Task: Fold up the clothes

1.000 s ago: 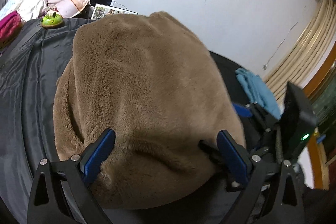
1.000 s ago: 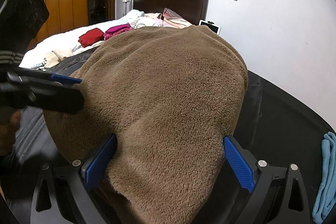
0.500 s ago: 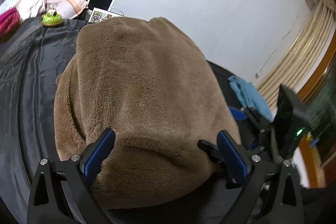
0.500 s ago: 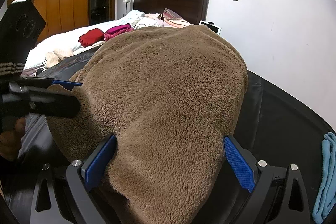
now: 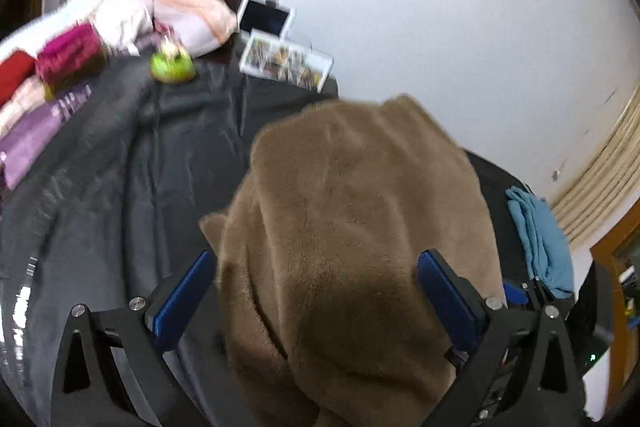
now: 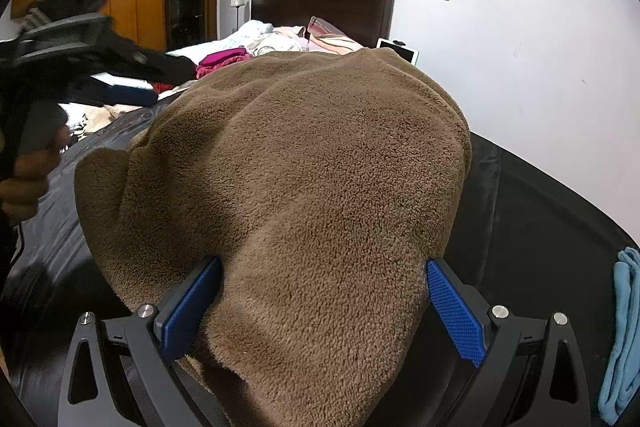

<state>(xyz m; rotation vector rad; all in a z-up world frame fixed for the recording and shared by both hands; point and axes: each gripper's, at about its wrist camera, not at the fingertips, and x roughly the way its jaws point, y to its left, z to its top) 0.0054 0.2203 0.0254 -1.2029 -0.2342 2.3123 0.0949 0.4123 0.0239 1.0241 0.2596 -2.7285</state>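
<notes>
Both grippers (image 5: 316, 291) (image 6: 324, 299) gape wide, unclamped, around the fleece (image 6: 304, 195). Loose, it could slump and unfold.

Brown fleece (image 6: 320, 187) is hogging the middle of the black sheet (image 5: 120, 187), bulging up between both sets of fingers. Left of it the sheet is lying open up to the green toy (image 5: 173, 67) and the clothes stack (image 5: 48, 87). Right side, a blue cloth (image 5: 540, 239) is sitting near the edge, leaving only a narrow strip.
</notes>
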